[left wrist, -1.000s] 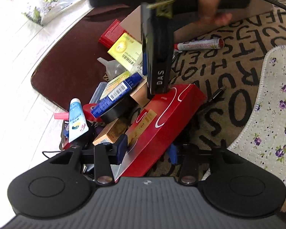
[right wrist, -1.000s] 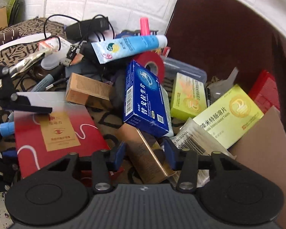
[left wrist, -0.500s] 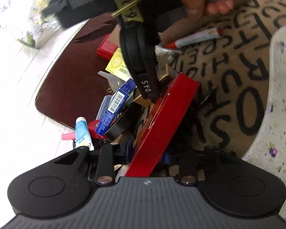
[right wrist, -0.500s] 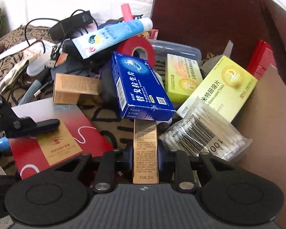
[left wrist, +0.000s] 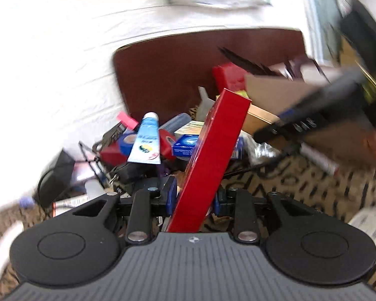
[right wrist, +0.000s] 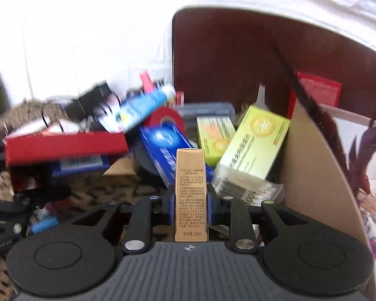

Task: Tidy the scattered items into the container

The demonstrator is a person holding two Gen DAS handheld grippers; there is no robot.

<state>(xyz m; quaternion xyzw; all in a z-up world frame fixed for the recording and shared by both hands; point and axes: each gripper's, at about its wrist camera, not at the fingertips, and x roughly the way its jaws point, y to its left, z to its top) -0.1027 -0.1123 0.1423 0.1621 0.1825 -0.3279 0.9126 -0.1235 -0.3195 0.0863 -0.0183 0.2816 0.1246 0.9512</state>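
Note:
My left gripper (left wrist: 194,198) is shut on a flat red box (left wrist: 210,155), lifted and tilted on edge above the pile; the box also shows in the right wrist view (right wrist: 65,146). My right gripper (right wrist: 191,202) is shut on a slim gold carton (right wrist: 190,195), held upright and lifted. The cardboard container (right wrist: 310,165) stands to the right, its flap close by the right gripper; it also shows in the left wrist view (left wrist: 278,92). The pile holds a blue box (right wrist: 168,155), yellow-green boxes (right wrist: 253,148), a blue tube (left wrist: 145,141) and red tape (right wrist: 164,120).
A dark brown board (right wrist: 238,57) leans behind the pile against the white wall. A pack of cotton swabs (right wrist: 248,190) lies right of my right gripper. A black charger and cables (left wrist: 60,168) lie at left on the patterned mat (left wrist: 300,183).
Both grippers have risen with their loads. The red box has swung up onto its edge. The gold carton has come clear of the pile. Both views are blurred by motion.

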